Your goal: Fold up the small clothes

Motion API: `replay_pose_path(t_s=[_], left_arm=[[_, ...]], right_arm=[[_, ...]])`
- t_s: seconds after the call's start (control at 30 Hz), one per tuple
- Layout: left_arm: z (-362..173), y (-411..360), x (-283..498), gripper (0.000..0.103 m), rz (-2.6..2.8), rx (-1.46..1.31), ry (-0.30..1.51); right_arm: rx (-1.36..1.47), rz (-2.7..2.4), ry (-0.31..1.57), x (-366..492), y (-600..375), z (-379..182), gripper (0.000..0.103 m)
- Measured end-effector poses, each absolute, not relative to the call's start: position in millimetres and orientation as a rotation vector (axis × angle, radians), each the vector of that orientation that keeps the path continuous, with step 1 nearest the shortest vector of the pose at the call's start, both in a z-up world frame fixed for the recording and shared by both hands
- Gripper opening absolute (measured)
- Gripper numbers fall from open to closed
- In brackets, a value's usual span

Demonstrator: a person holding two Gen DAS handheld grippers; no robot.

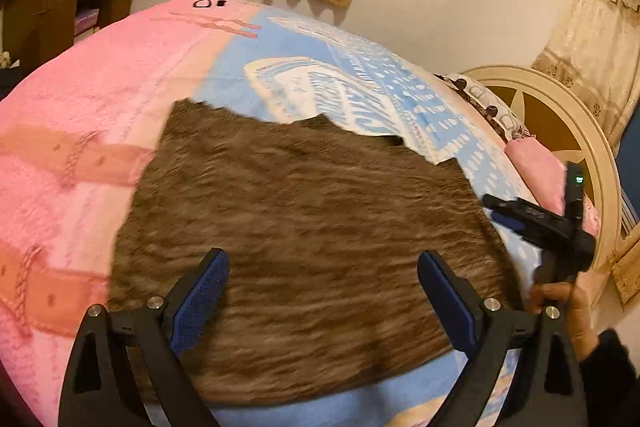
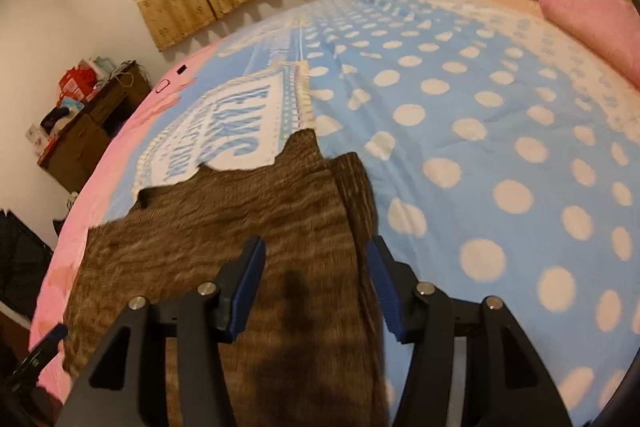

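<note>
A brown ribbed knit garment (image 1: 296, 227) lies spread flat on the bed; it also shows in the right wrist view (image 2: 256, 219), with its right edge folded into a narrow strip (image 2: 356, 187). My left gripper (image 1: 323, 267) is open and empty above the garment's near part. My right gripper (image 2: 316, 263) is open and empty above the garment's right edge. It also shows in the left wrist view (image 1: 536, 219), held in a hand at the garment's right side.
The bed has a pink and blue polka-dot cover (image 2: 480, 131). A pink pillow (image 2: 592, 23) and round headboard (image 1: 560, 123) lie at its head. A phone (image 1: 204, 3) lies at the far edge. A wooden cabinet (image 1: 52, 11) stands by the wall.
</note>
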State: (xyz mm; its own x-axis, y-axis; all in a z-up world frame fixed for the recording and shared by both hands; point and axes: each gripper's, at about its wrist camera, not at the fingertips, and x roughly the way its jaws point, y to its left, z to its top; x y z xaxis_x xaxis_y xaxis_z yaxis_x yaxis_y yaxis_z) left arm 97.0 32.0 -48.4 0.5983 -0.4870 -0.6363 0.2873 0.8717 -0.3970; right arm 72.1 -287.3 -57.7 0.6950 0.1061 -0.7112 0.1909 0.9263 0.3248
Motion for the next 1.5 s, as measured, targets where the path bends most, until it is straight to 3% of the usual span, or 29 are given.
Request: replay_pose_path(t_s=[0.4,0.53,0.8,0.83,0.9,0.93,1.07,1.33,1.5], left_arm=[[-80,-40,106,0.095,-0.380,0.019,0.834],[-84,-50,106,0.096,-0.354,0.088,0.838],[-88,-57,107,0.102,-0.346,0.136,0.842],[-88,-57,107,0.102,-0.346,0.135,0.842],[-88,-57,107,0.102,-0.346,0.136,0.841],[-89,-57,107,0.102,-0.344,0.138,0.841],[-88,-55,107,0.102,-0.371,0.119,0.848],[-43,36,96,0.102,-0.475,-0.215,0.802],[-27,100,99,0.102,-0.357,-0.245,0.738]], right_arm=[[0.386,-0.069,0.868,88,-292,-74,0.057],[0.356,-0.050,0.874,89,-289,-72,0.048],[0.344,-0.058,0.893,99,-290,-77,0.053],[0.311,-0.060,0.901,99,-287,-76,0.049],[0.310,-0.043,0.909,98,-286,-76,0.031],[0.337,-0.023,0.917,98,-287,-75,0.017],[0.402,-0.036,0.941,97,-286,-69,0.016],[0.395,0.040,0.939,95,-246,-20,0.015],[0.367,0.116,0.944,103,-189,6,0.015]])
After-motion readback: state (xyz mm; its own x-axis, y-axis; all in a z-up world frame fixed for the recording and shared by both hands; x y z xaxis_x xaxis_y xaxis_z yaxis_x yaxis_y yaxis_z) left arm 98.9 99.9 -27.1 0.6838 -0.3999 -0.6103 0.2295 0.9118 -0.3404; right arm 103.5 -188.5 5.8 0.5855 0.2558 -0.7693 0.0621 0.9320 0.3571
